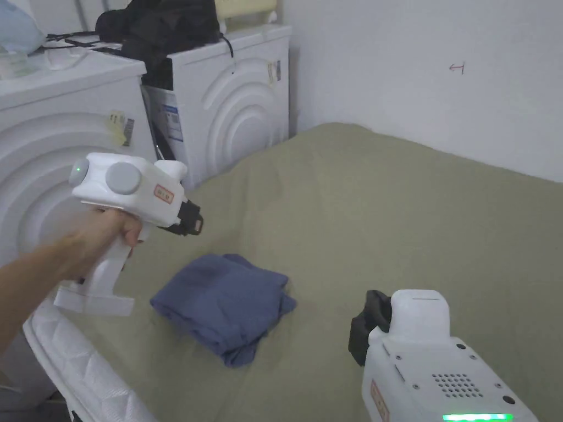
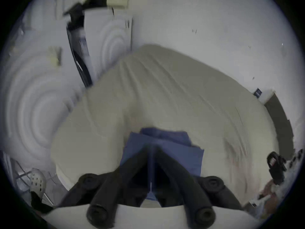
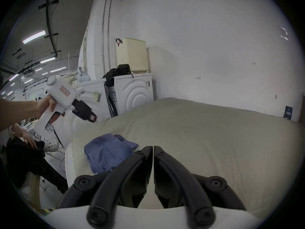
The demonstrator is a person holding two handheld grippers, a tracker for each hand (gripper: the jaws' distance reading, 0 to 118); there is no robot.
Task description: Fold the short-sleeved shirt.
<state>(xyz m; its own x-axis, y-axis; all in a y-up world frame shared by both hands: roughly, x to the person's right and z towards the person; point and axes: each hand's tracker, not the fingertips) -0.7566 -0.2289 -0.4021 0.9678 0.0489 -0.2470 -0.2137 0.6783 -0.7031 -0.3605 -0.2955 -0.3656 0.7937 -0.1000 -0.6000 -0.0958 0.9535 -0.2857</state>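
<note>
White left gripper (image 1: 189,218), held in a hand (image 1: 107,233) at 9 o'clock of the head view, hangs above the bed (image 1: 385,209), jaws pressed together. Blue shirt (image 1: 225,305) lies folded at 7 o'clock, its underside hidden. Right gripper (image 1: 365,324) at 5 o'clock: jaws together, body cut off by the frame.

The short-sleeved shirt (image 1: 222,305) is blue-purple, plain, soft and slightly wrinkled. It lies folded into a compact, roughly square bundle of several layers, its edges uneven, with loose fabric poking out at the near and far corners. It rests flat on the olive-green bed (image 1: 385,220), close to the bed's left edge.
</note>
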